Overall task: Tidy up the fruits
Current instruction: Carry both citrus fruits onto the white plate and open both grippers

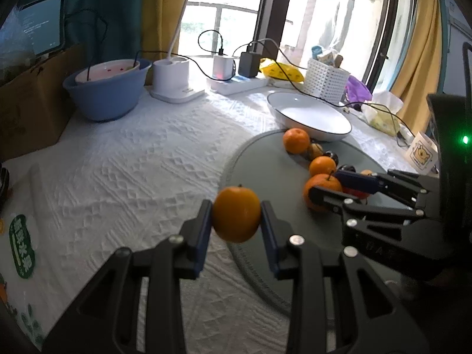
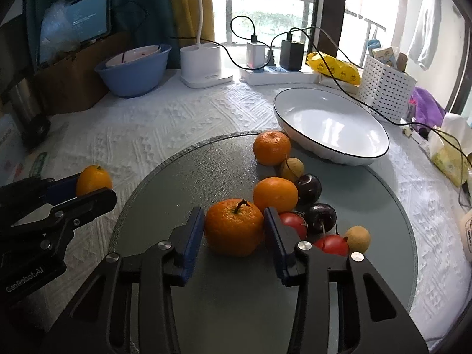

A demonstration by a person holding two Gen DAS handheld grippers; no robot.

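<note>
1. The left gripper [image 1: 236, 217] clamps a smooth orange [image 1: 236, 217] between its blue pads, holding it in the air above the near edge of the round grey mat [image 1: 265, 265] and the white textured tablecloth [image 1: 132, 162].
2. The right gripper [image 2: 234, 230] reaches down onto the mat, where a stemmed mandarin [image 2: 234, 226] sits between its pads; both pads appear to touch the peel, though the firmness of the grip cannot be told.
3. The fruit remaining on the mat lies in a loose line behind the stemmed mandarin: two more mandarins [image 2: 272, 147], two dark plums [image 2: 308, 188], two red tomatoes [image 2: 332, 244] and two tan longans [image 2: 357, 238].
4. A white oval dish [image 2: 330, 126] with a dark rim stands at the far edge of the mat, just beside the farthest mandarin, holding nothing.
5. Readable writing: "GenRobot.AI" in pale letters on the body of the left gripper in the right wrist view; a green label [image 1: 22, 246] with Chinese characters at the table's left edge, too small to read with certainty.
6. Behind, a blue bowl [image 2: 134, 70], a white power strip [image 2: 274, 75] with chargers, a yellow packet [image 2: 334, 69] and a white perforated basket [image 2: 386, 88] line the window side; a lit tablet screen [image 2: 88, 14] shows text too small to read.
</note>
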